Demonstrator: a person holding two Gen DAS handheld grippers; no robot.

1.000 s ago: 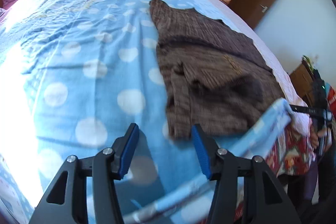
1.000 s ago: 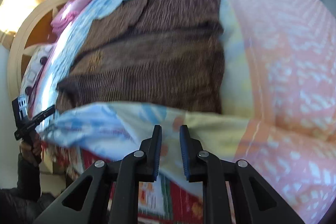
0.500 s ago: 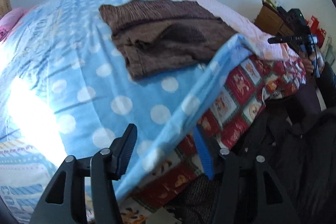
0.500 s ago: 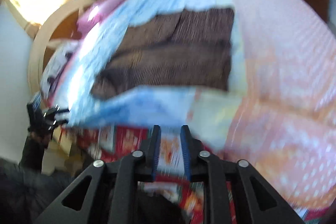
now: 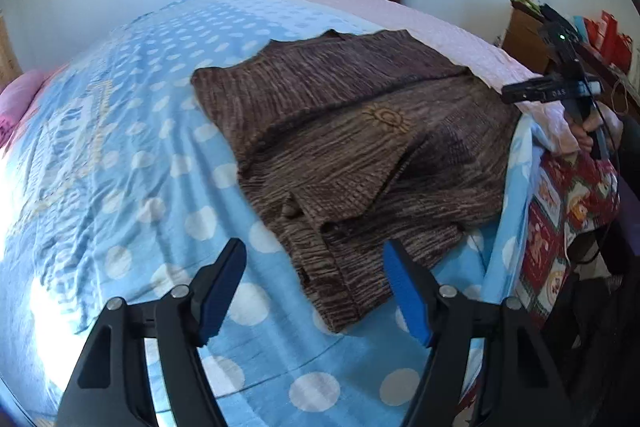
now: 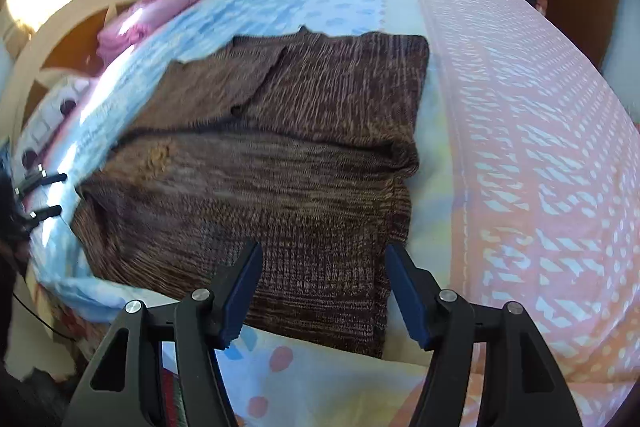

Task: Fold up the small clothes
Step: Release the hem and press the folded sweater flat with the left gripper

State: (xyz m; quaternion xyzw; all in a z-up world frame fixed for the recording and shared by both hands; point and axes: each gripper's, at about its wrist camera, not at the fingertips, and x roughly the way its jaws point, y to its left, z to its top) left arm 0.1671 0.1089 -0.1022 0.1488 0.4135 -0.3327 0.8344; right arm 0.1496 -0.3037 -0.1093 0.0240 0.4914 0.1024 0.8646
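Knitwear first: a brown knitted sweater (image 5: 360, 155) lies spread on the bed, mostly on the blue polka-dot sheet (image 5: 132, 163), its far side running up to the pink patterned cover (image 6: 532, 131). In the left wrist view its long axis runs from the near hem, low in the frame, up and away toward the neckline, and one panel looks already turned over the body, leaving a dark crease across the middle. The near corner of the hem sits ahead of and between the fingers of the left gripper (image 5: 316, 281), whose jaws are opening and have nothing between the pads; they hover above the cloth, not on it. The right gripper (image 6: 322, 285) is likewise opening and empty-handed, hanging over the sweater's other near edge (image 6: 320, 307), just inside its corner by the pink cover. Each hand therefore seems about equally close to its own corner, and the two corners lie well apart along the hem. My reading is that the coming move depends on both dropping onto that near edge and carrying it away along the long axis. The right gripper (image 5: 552, 89) also shows in the left view, beyond the bed edge.
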